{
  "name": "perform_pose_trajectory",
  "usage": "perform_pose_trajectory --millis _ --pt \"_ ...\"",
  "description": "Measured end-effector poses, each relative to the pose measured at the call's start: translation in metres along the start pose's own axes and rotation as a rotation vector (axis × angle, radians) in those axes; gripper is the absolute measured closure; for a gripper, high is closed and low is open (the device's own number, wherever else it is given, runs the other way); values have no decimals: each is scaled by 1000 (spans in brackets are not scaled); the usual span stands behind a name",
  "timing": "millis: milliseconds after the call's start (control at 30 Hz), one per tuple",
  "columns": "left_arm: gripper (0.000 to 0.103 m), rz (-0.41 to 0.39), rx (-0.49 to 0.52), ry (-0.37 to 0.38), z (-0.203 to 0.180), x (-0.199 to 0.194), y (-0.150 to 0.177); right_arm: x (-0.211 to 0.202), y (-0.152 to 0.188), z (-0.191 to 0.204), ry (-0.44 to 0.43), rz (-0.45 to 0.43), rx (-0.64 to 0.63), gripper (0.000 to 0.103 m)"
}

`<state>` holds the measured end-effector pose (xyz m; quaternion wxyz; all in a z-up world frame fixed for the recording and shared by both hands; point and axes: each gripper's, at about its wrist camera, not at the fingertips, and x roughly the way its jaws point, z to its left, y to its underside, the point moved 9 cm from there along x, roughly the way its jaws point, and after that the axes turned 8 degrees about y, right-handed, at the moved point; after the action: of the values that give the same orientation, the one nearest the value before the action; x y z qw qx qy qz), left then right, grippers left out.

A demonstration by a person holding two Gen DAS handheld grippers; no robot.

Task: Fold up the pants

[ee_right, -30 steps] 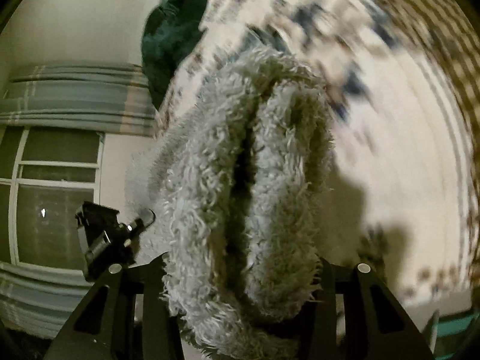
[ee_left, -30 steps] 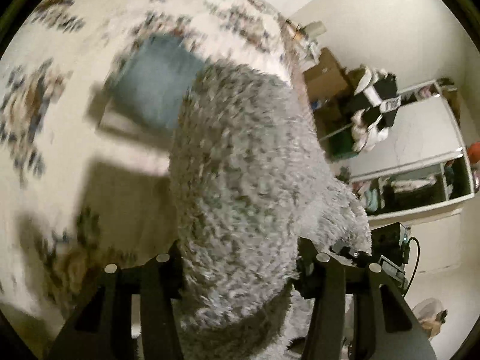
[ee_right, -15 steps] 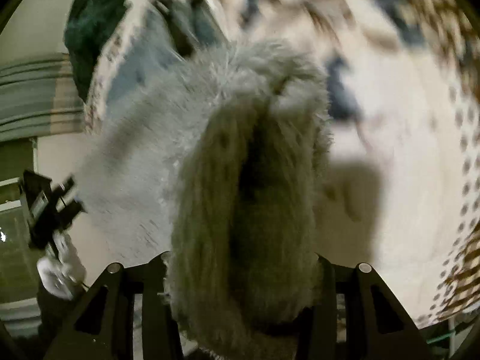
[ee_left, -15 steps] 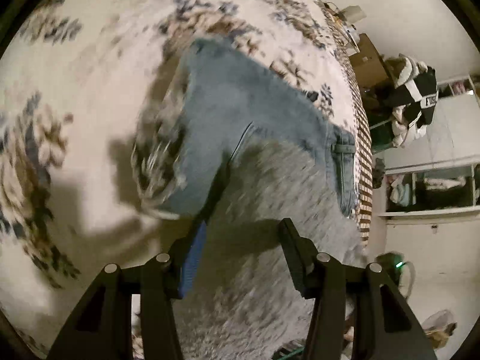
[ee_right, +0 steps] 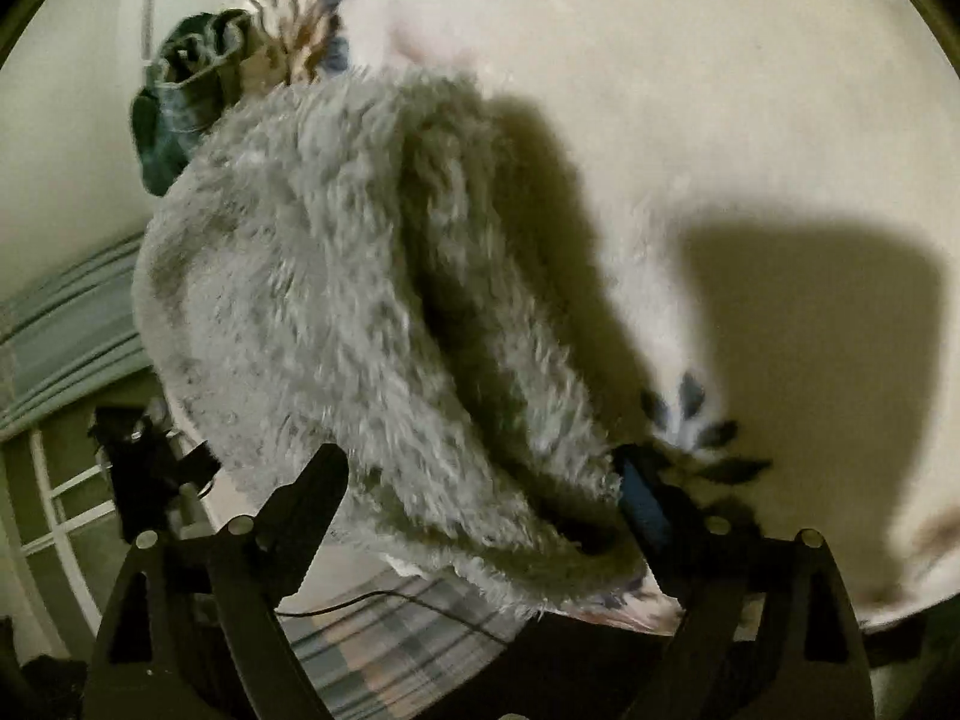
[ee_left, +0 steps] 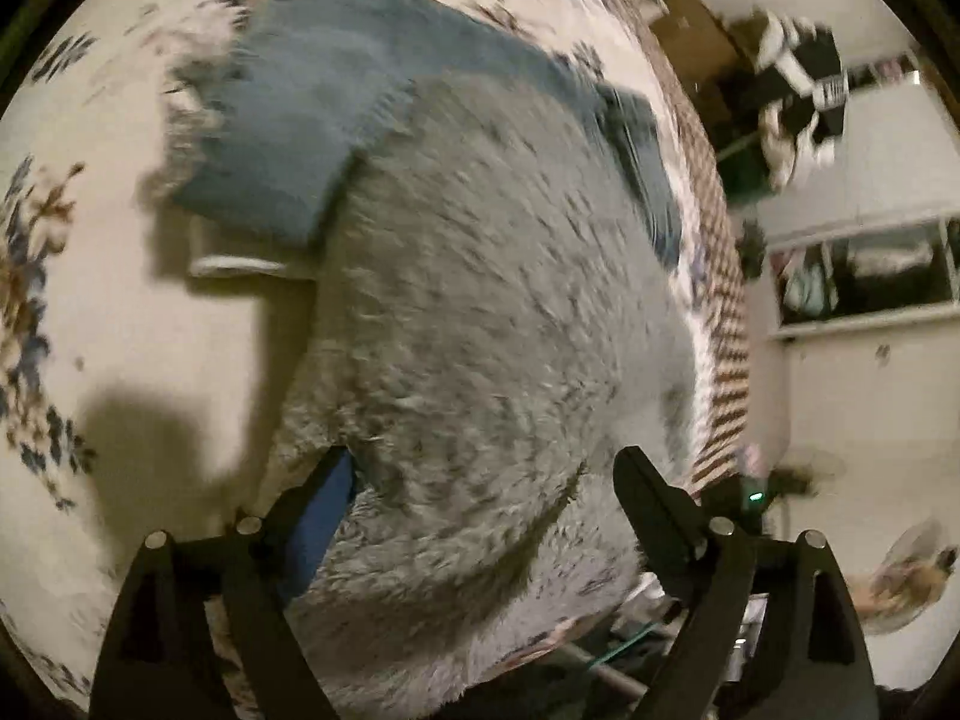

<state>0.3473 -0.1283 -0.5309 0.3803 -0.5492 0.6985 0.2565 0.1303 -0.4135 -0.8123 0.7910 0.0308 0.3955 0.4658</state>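
Fuzzy grey pants lie on the floral bedspread, partly over folded blue jeans; fold looks mostly done, final tidying possibly left. Your left gripper sits low over the fleece, jaws spread wide, holding nothing. Your right gripper also stands open, a bunched grey edge between its fingers, not pinched.
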Motion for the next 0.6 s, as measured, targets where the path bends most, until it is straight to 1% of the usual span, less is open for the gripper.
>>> perform_pose_trajectory --millis 67,133,167,200,233,300,333,367,433,500,533,600 --pt "16 -5 53 -67 0 7 -2 -5 6 -11 -17 -30 10 11" --pt "16 -7 89 -171 12 13 -5 -17 10 -23 -33 -50 30 11" --pt "16 -4 86 -194 22 17 -7 -19 13 -29 -29 -57 42 11" --pt "11 -4 75 -198 28 18 -8 -21 17 -34 -27 -68 48 11" --pt "9 -1 46 -189 39 20 -10 -23 23 -38 -30 -71 47 11" --pt "6 4 9 -149 48 21 -13 -26 19 -44 -22 -87 32 11" --pt "6 5 8 -115 47 20 -13 -30 17 -40 -22 -98 7 11" --pt "6 5 21 -82 44 20 -13 -33 11 -44 -25 -107 -16 11" --pt "6 11 57 -52 41 22 -12 -34 0 -26 -26 -136 -81 11" --pt "6 20 64 -10 41 27 -15 -32 -11 -9 -26 -142 -164 11" --pt "6 21 59 6 42 29 -16 -28 -16 -3 -23 -135 -192 9" --pt "6 26 48 52 44 34 -20 -14 -27 8 1 -100 -246 0"
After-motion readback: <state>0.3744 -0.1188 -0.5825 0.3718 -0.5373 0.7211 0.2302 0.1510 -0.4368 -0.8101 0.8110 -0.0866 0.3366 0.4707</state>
